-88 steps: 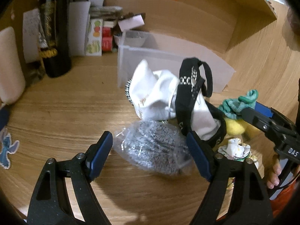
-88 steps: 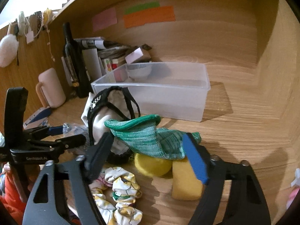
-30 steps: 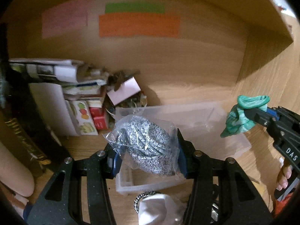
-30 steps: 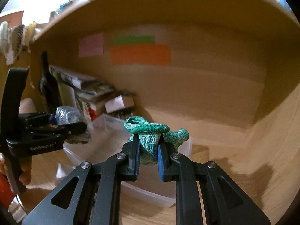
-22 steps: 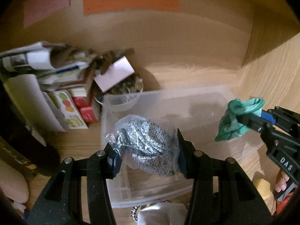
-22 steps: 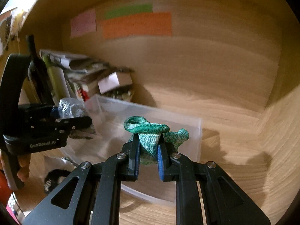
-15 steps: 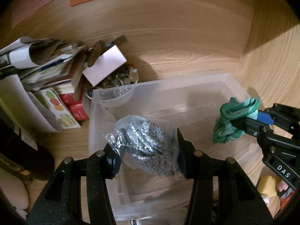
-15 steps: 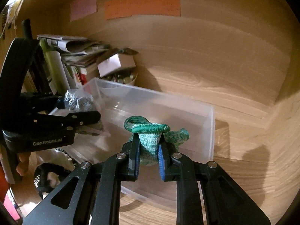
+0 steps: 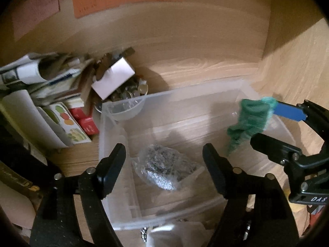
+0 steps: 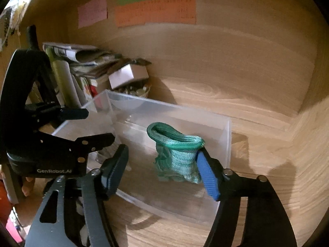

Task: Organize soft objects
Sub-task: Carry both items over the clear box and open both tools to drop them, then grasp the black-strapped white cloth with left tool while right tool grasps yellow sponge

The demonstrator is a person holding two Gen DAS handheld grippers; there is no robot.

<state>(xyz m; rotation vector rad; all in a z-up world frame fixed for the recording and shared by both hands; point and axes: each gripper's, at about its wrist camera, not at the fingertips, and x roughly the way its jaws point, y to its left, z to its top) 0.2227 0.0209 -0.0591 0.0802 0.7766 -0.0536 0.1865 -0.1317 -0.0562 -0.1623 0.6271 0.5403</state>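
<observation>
Clear plastic bin holds the grey bag near its left wall. Left gripper is opening above it, holding nothing. Right gripper is opening; the green sock touches only its right pad, over the bin.

Left tool fills the lower frame of its own view, pointing steeply down, jaws opening with nothing pressed between them. Right tool, lower centre, tilts downward, jaws opening, blue pad showing.
</observation>
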